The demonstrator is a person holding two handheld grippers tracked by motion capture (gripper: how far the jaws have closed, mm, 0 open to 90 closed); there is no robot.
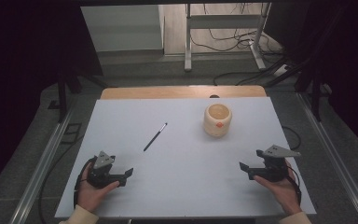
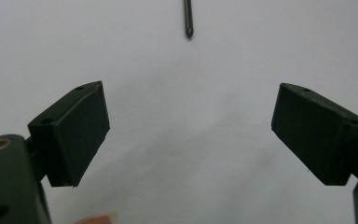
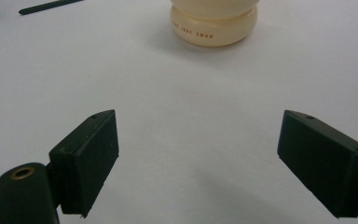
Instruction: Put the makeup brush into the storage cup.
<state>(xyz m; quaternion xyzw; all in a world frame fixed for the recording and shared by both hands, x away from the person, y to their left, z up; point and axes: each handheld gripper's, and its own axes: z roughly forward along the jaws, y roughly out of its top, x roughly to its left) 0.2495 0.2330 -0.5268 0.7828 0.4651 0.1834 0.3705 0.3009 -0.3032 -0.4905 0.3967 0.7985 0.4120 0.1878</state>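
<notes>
Where the white bench (image 1: 186, 154) lies under the high view, two things rest on it: a slim dark brush (image 1: 155, 137) and a cream-coloured jar (image 1: 217, 120). The brush is a thin black stick with a paler tip at its far end, lying at a slant left of the middle, well apart from the jar. In the left gripper view its dark pointed end (image 2: 188, 18) shows at the top, ahead of the jaws. The jar stands upright toward the far right of the bench, squat and rounded, with a bulging base, a small red mark on its side and a line of small lettering around the base in the right gripper view (image 3: 214, 21). Its mouth faces up; the inside looks tan, and whether anything is in it cannot be told.

The left gripper (image 1: 128, 173), held in a hand (image 1: 93, 191) near the front left, has its jaws spread wide and empty. The right gripper (image 1: 244, 166), in the other hand (image 1: 282, 189) at the front right, likewise has its jaws wide apart, holding nothing.
</notes>
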